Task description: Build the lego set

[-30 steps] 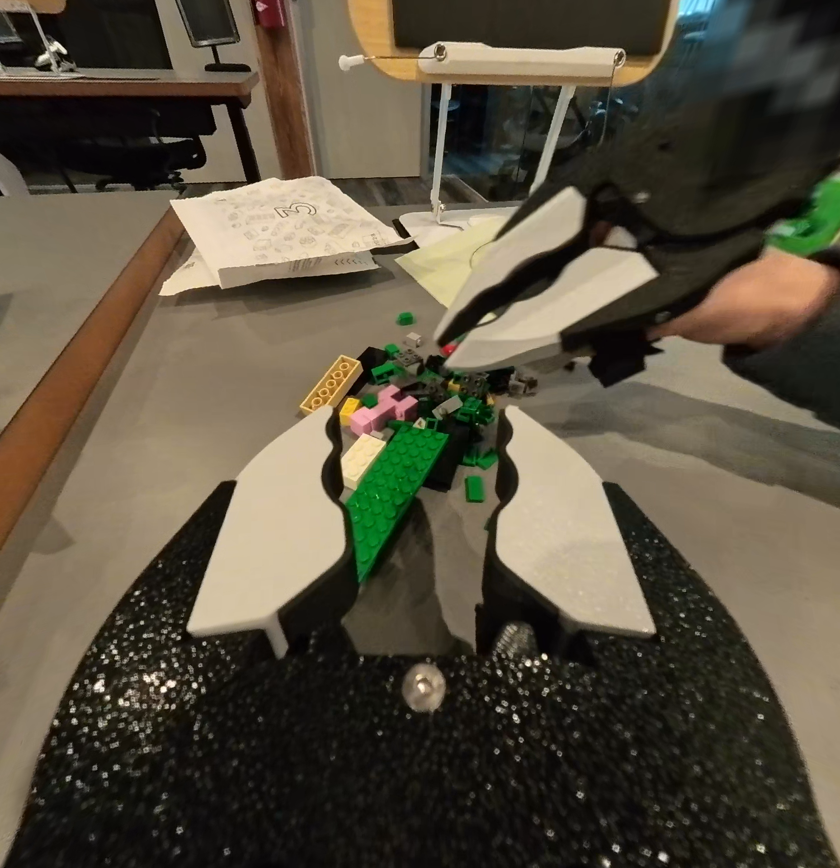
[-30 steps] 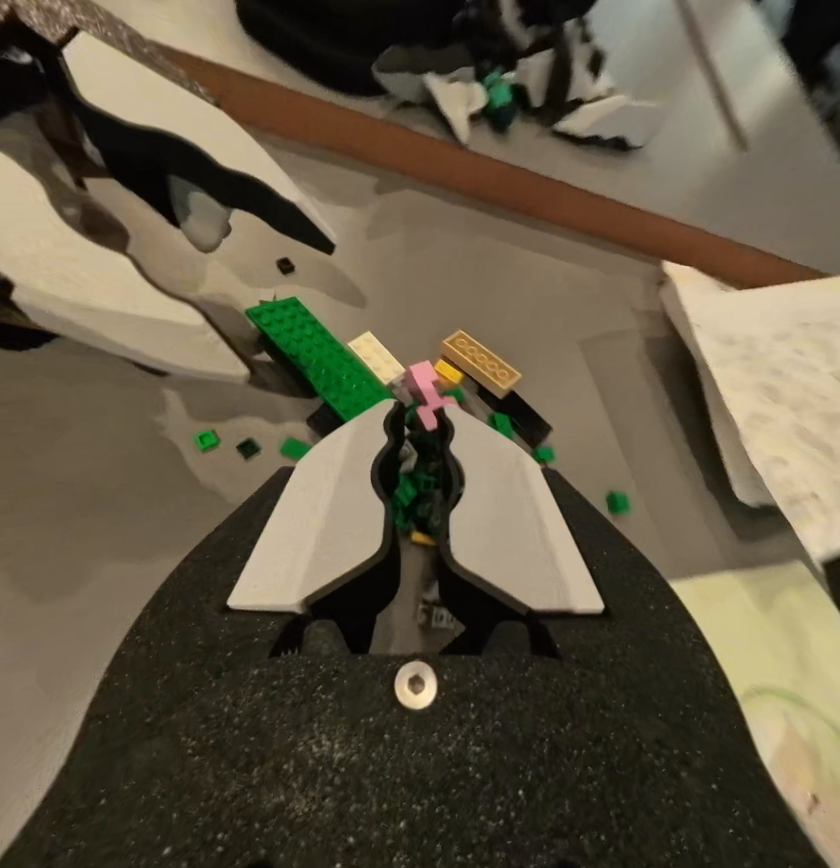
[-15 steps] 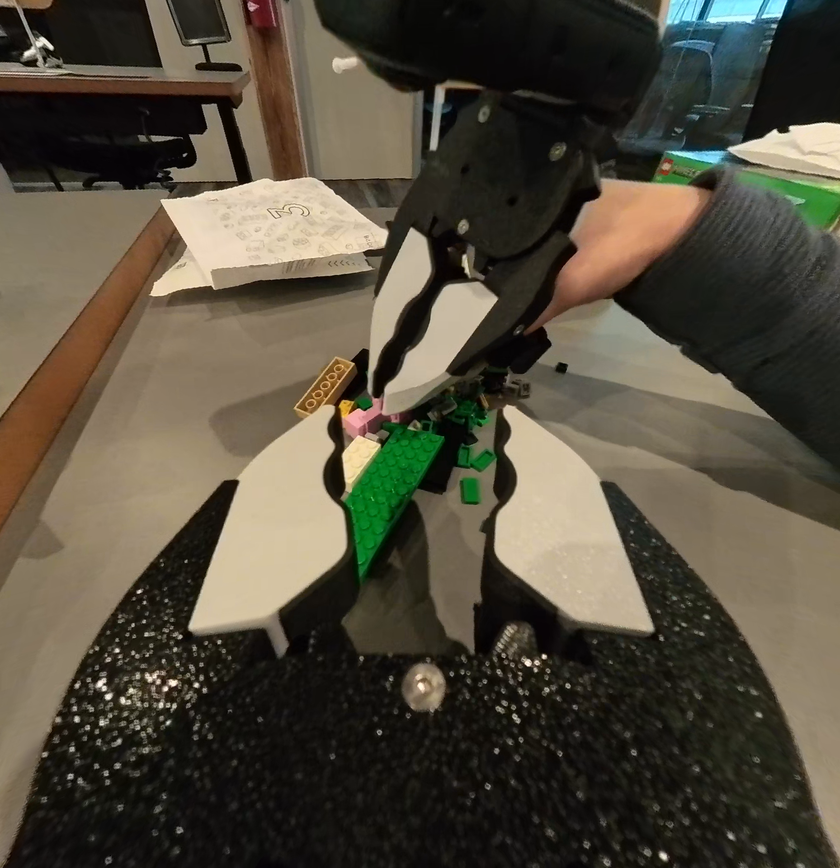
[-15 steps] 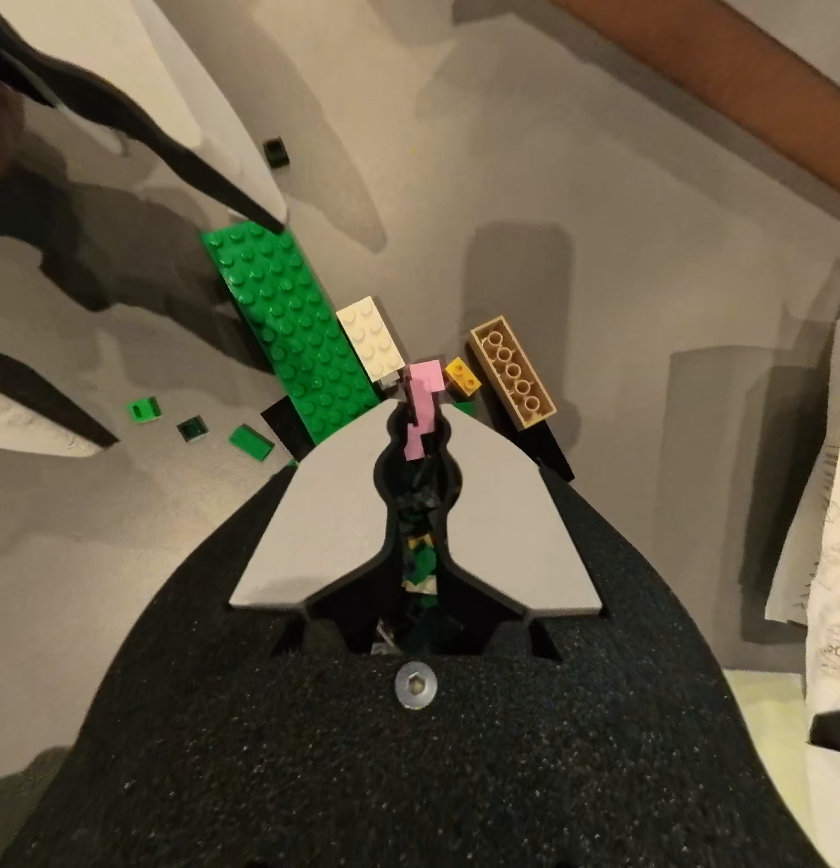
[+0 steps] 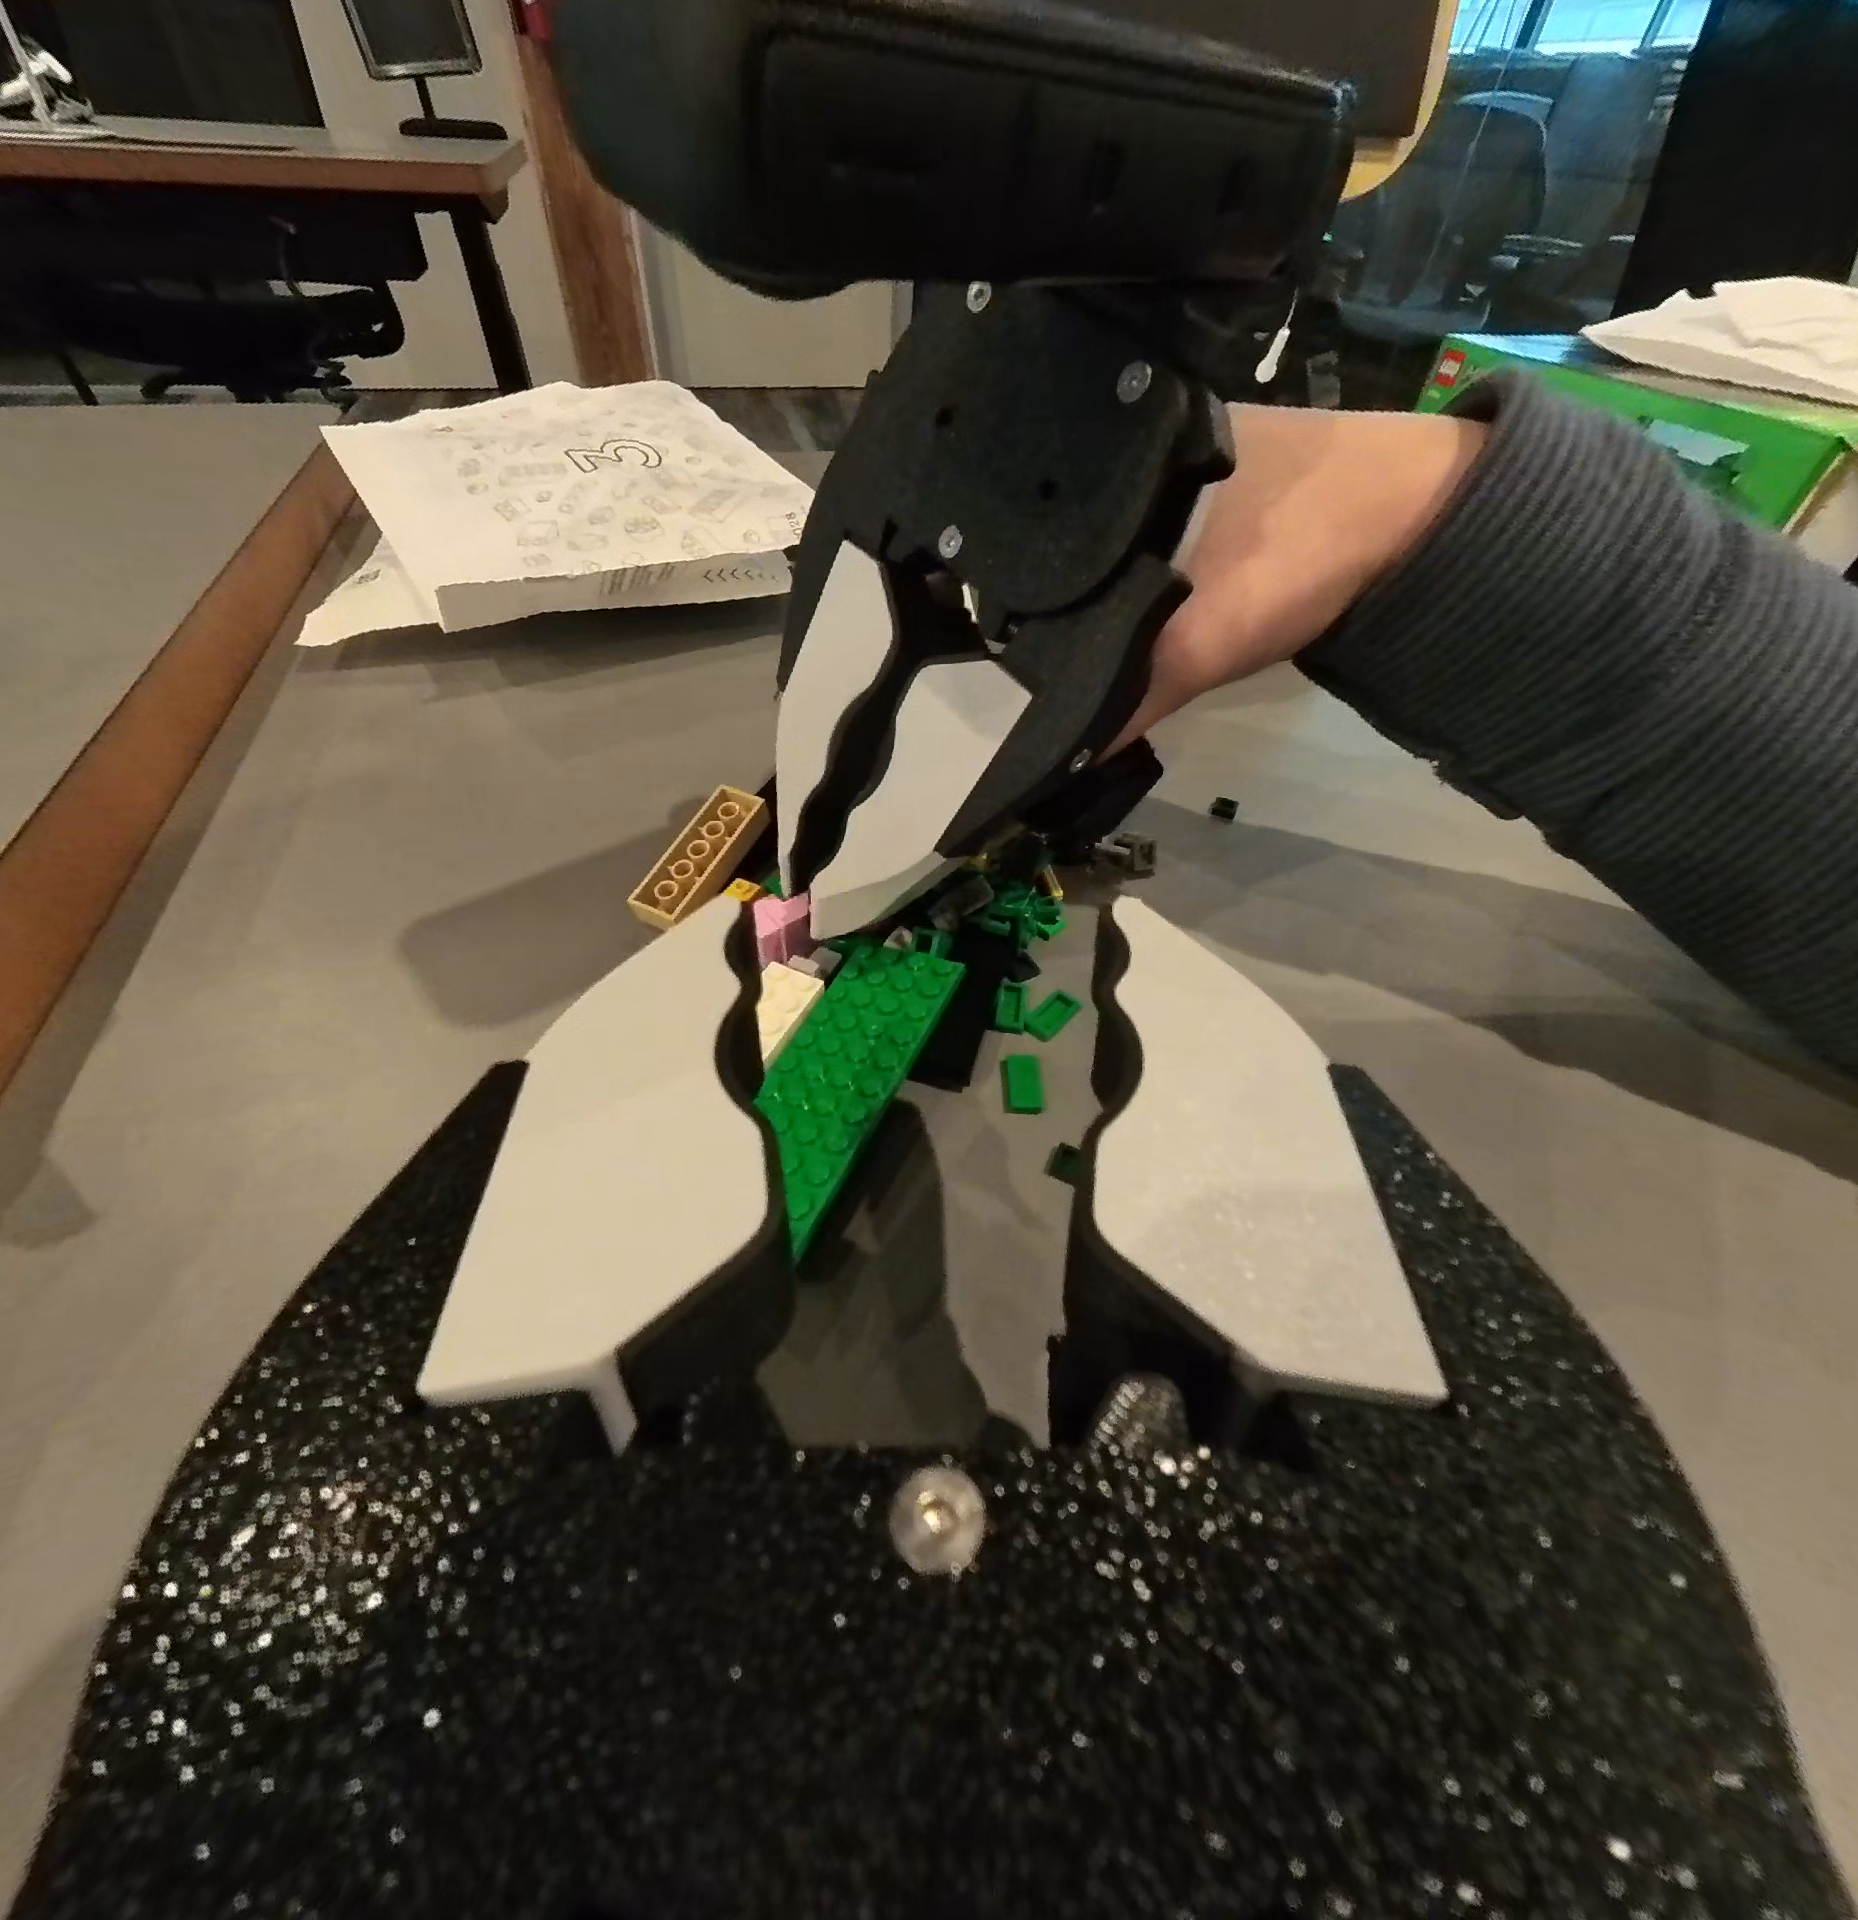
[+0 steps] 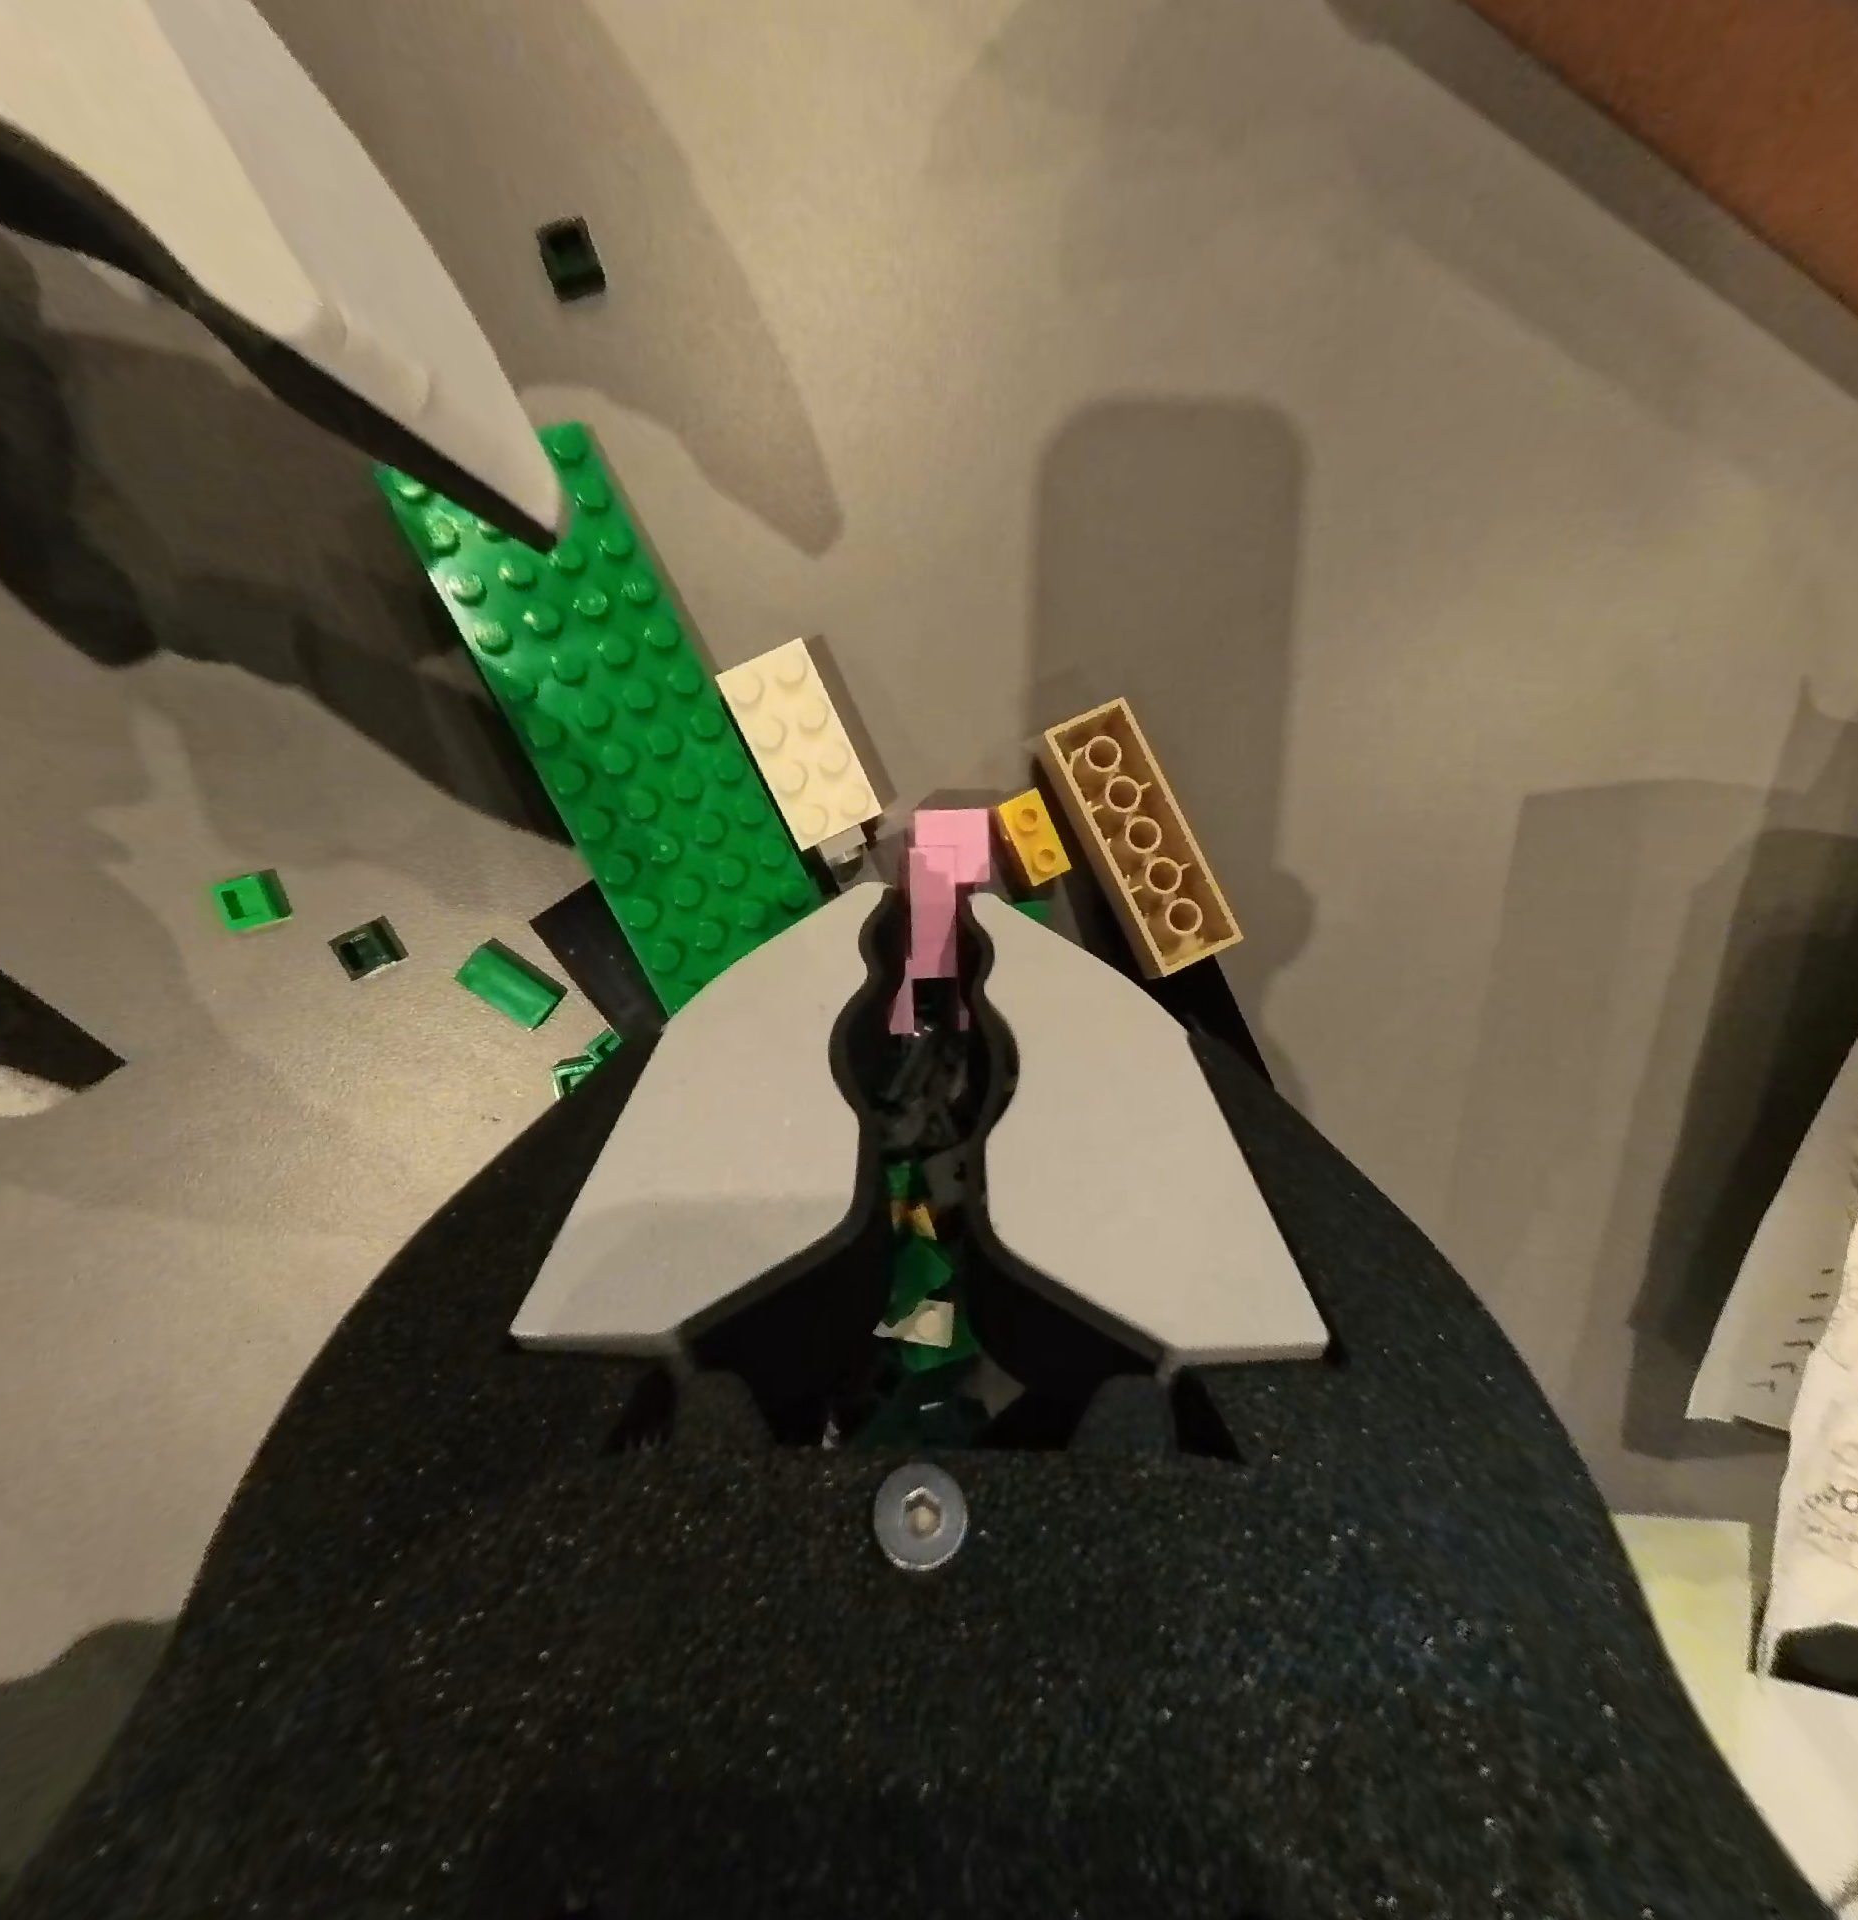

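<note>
A heap of Lego pieces lies on the grey table. A long green plate (image 5: pixel 852 1049) lies between the fingers of my open left gripper (image 5: pixel 920 925), and its left finger rests against the plate. The plate also shows in the right wrist view (image 6: pixel 613 727). My right gripper (image 6: pixel 930 899) points steeply down into the heap and is shut on a pink piece (image 6: pixel 940 862). The left wrist view shows this gripper (image 5: pixel 811 904) and the pink piece (image 5: pixel 779 925) too. A white brick (image 6: pixel 800 748), a small yellow piece (image 6: pixel 1031 836) and a tan brick (image 6: pixel 1138 831) lie right beside it.
Small green tiles (image 6: pixel 250 899) lie scattered beside the plate. A white paper bag (image 5: pixel 572 499) lies at the back left and a green box (image 5: pixel 1683 436) at the back right. A brown wooden strip (image 5: pixel 125 748) runs along the table's left side. A sleeved arm (image 5: pixel 1631 675) reaches in from the right. One gripper's finger ends stand about 9 centimetres off the other's.
The right gripper has swung in from the right, tipped down over the heap and closed on the pink piece. The left gripper has stayed open at the green plate.
</note>
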`<state>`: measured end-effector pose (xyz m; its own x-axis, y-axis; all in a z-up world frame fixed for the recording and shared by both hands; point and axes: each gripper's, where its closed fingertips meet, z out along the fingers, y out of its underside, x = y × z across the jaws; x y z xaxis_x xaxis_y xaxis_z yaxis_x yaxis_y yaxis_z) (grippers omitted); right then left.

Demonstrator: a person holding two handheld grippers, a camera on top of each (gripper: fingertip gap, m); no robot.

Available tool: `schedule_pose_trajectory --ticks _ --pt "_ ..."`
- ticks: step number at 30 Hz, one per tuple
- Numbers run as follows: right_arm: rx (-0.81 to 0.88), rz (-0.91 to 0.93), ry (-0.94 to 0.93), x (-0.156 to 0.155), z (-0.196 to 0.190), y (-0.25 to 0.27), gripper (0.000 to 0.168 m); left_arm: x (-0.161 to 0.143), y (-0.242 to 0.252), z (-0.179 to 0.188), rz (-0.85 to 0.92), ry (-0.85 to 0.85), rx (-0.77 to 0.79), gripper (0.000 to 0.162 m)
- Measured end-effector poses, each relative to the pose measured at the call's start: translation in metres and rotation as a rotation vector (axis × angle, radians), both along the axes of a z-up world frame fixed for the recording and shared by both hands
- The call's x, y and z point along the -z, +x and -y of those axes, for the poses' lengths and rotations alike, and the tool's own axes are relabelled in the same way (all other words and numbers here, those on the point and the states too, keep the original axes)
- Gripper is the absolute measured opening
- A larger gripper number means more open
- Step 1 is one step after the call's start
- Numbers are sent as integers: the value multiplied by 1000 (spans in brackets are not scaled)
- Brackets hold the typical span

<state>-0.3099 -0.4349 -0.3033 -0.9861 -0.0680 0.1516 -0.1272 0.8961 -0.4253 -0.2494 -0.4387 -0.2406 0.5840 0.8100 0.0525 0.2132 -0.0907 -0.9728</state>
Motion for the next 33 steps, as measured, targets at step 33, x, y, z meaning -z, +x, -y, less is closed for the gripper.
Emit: schedule_pose_trajectory --ticks 33 --pt "-62 288 -653 -88 -28 51 8 -1 1 -1 -2 0 9 61"
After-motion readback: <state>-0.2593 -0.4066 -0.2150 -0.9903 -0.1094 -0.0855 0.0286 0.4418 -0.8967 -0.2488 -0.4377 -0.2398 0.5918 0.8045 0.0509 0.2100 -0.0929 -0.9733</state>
